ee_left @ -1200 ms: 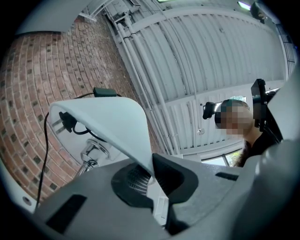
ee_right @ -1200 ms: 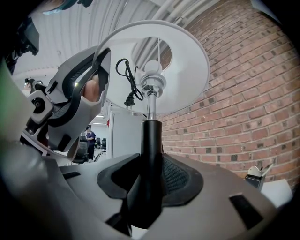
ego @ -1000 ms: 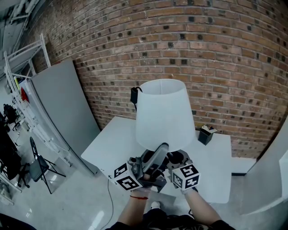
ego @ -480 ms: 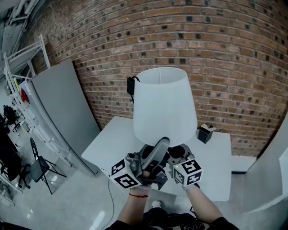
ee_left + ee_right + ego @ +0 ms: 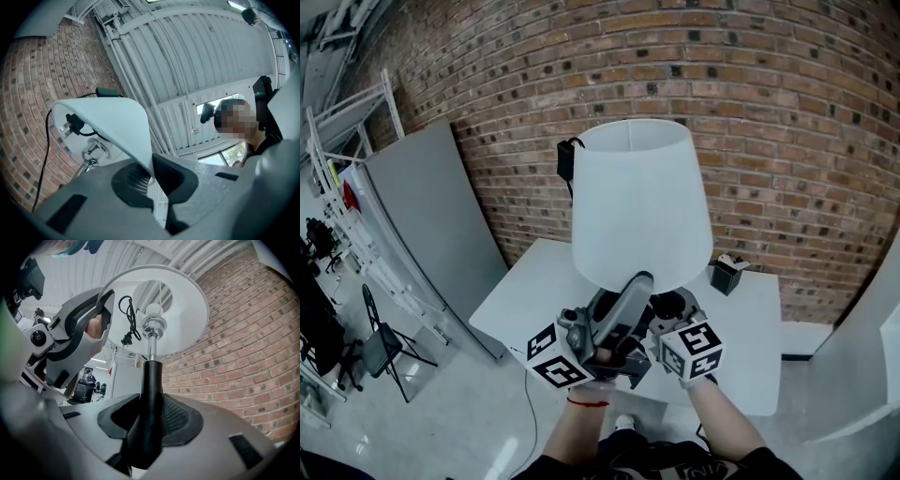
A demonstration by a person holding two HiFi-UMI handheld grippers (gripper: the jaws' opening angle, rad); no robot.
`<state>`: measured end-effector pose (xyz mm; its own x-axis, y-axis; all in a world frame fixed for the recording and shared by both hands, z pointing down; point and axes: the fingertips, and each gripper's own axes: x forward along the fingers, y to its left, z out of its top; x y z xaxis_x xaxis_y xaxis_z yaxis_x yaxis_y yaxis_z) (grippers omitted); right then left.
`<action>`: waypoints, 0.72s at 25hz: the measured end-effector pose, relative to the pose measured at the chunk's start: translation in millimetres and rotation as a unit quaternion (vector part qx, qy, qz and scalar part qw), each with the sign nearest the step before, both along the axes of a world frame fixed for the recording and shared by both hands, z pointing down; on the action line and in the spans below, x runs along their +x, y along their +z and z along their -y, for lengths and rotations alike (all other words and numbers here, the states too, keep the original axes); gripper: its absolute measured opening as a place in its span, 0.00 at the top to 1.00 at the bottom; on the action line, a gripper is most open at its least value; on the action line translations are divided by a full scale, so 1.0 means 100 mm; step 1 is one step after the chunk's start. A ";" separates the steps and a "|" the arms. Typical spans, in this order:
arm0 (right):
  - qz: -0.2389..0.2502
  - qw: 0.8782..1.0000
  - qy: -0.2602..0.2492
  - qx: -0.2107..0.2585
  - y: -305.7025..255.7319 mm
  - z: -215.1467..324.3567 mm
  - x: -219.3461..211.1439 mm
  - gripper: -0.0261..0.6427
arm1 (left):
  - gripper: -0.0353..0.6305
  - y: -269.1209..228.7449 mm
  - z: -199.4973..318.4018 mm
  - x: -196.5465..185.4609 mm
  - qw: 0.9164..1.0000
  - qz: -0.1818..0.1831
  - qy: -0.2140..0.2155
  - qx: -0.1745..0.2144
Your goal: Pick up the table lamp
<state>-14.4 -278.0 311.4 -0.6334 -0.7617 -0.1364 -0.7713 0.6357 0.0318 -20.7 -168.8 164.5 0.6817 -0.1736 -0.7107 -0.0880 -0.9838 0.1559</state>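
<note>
The table lamp has a white shade [image 5: 642, 202] and a black stem [image 5: 151, 380]. It hangs above the white table [image 5: 530, 300], held by both grippers. My left gripper [image 5: 628, 298] is shut on the lower rim of the shade [image 5: 112, 122], with the thin rim pinched at the left gripper [image 5: 151, 173]. Just right of it, my right gripper [image 5: 670, 311] is shut on the stem under the bulb socket, and the stem runs between the pads of the right gripper [image 5: 150, 416]. The lamp's black cord and plug [image 5: 127, 319] dangle inside the shade [image 5: 187, 310]. The lamp's base is hidden.
A small black box [image 5: 727, 277] stands on the table's far right. The brick wall [image 5: 769, 112] runs close behind the table. A grey panel [image 5: 431, 216] leans on it at the left, with a folding chair [image 5: 384, 347] on the floor beyond.
The lamp has risen: its shade stands higher and larger in the head view. Both grippers have moved up with it, still holding.
</note>
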 end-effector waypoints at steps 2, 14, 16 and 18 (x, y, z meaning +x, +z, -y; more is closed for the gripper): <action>0.001 1.000 0.001 0.003 -0.03 0.00 0.00 0.74 | 0.93 -0.02 -0.01 0.00 1.000 0.001 0.001 0.001; 0.001 1.000 0.005 0.009 -0.08 -0.05 0.01 0.74 | 0.93 -0.06 -0.05 0.01 1.000 0.001 0.000 -0.001; 0.001 1.000 0.006 0.010 -0.08 -0.07 0.01 0.74 | 0.93 -0.07 -0.07 0.01 1.000 0.000 0.000 -0.001; 0.000 1.000 0.006 0.010 -0.10 -0.09 0.01 0.74 | 0.93 -0.08 -0.09 0.00 1.000 0.000 -0.001 -0.001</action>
